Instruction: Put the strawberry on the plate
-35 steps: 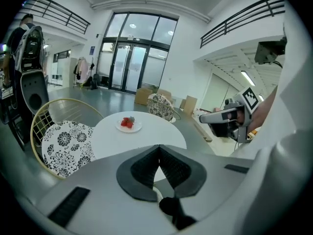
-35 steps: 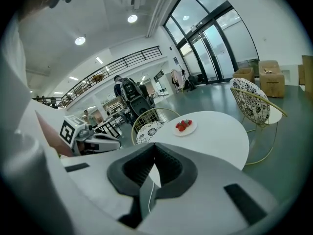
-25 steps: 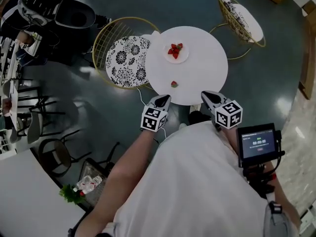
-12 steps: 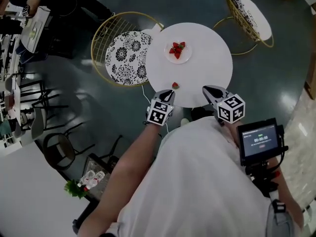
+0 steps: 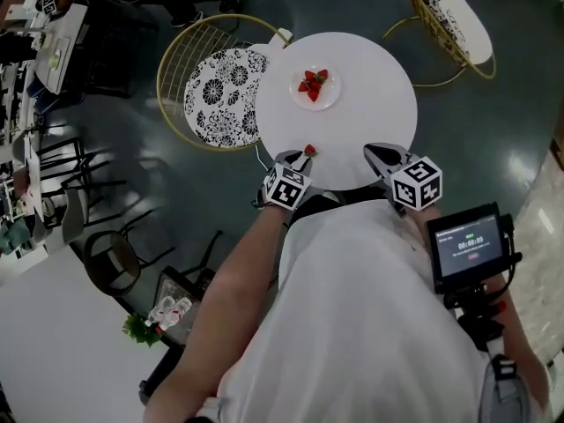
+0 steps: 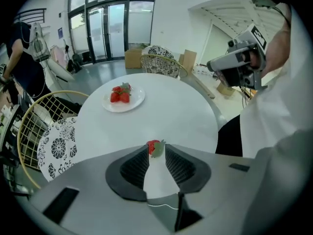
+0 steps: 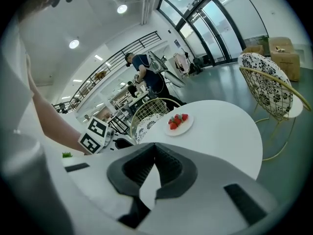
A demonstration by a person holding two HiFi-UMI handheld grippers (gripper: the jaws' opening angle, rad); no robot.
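Observation:
A loose red strawberry (image 5: 310,149) lies near the front edge of the round white table (image 5: 370,104). My left gripper (image 5: 303,155) points down at it. In the left gripper view the strawberry (image 6: 153,146) sits between the fingertips of the left gripper (image 6: 157,150), whose jaws have just been opening and do not press on it. Farther back stands a white plate (image 5: 329,101) with three strawberries (image 5: 311,85) on it; that plate (image 6: 137,101) also shows in the left gripper view. My right gripper (image 5: 375,152) hovers at the table's front edge, shut and empty (image 7: 154,147).
A gold wire chair with a patterned cushion (image 5: 220,100) stands left of the table, and a second one (image 5: 449,16) at the back right. A handheld screen (image 5: 465,243) is at my right side. Dark chairs and tables fill the far left.
Both grippers have moved forward toward the table. The left one has come down over the front edge to the loose strawberry.

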